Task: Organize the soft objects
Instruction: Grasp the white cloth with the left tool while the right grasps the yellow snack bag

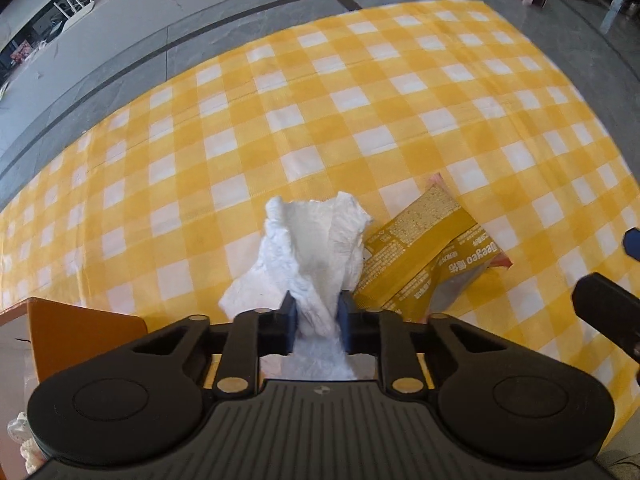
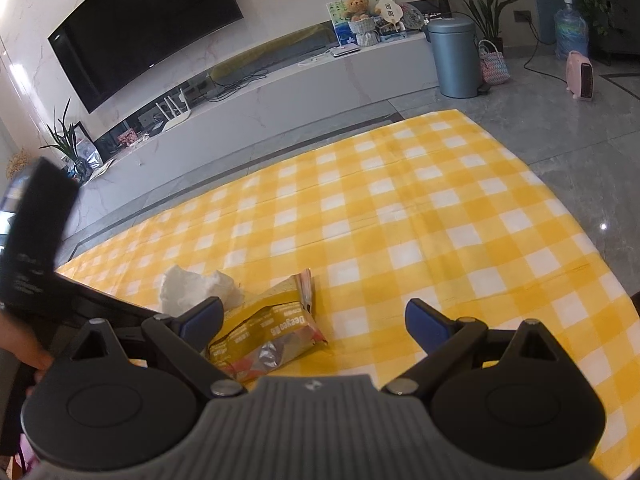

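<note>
At nine o'clock of the left wrist view an orange box (image 1: pixel 86 334) shows its corner. The left tool (image 1: pixel 317 320) is clamped on a crumpled white tissue (image 1: pixel 316 248) over the yellow checked cloth (image 1: pixel 360 100). A yellow snack packet (image 1: pixel 432 252) lies just beside it at three o'clock. The right tool (image 2: pixel 314 322) stands wide apart above that packet.

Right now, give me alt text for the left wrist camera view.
The left gripper pinches a crumpled white tissue over a yellow checked tablecloth. A yellow snack packet lies just right of the tissue, and an orange box sits at lower left.
</note>
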